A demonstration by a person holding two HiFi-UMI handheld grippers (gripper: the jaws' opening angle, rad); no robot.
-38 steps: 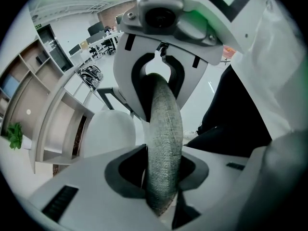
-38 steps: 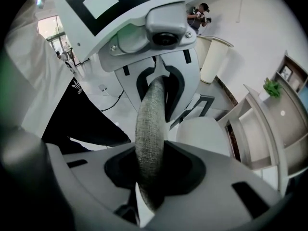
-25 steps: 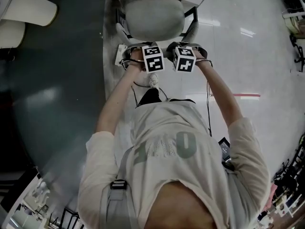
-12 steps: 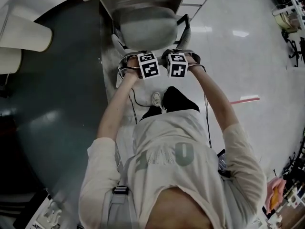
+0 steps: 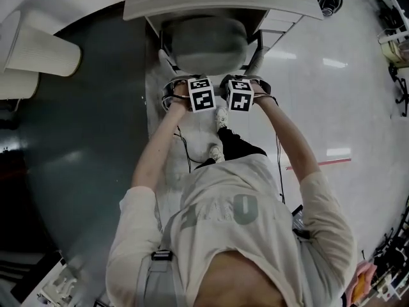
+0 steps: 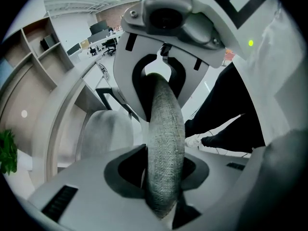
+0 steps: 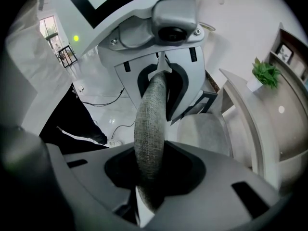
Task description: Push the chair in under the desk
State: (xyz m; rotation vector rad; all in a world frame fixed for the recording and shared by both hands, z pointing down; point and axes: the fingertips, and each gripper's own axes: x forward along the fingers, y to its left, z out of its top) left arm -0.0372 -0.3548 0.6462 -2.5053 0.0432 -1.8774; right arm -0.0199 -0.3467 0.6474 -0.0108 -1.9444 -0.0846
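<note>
The chair (image 5: 208, 40) is seen in the upper middle of the head view, with the far part of its grey seat already shaded under the edge of the desk (image 5: 192, 2), which runs across the top of the frame. The near part of the seat is left out in front of the desk. The padded top edge of the backrest (image 6: 166, 124) is gripped from both ends by the two tools, which are pointed towards each other just below the seat in the head view. The left gripper (image 6: 163, 186) is clamped at a narrow setting on the fabric edge, which fills the gap between its jaws at the lower centre of the left gripper view. The right gripper (image 7: 150, 177) is likewise closed narrowly on the same edge, seen at the lower centre of the right gripper view. The opposite tool is seen in each gripper view, at the top of the frame, with the backrest edge running into it. The person's white shoe (image 5: 220, 116) is seen on the pale floor (image 5: 332, 94) just below the marker cubes, and a dark curved surface (image 5: 83, 139) fills the left of the head view.
</note>
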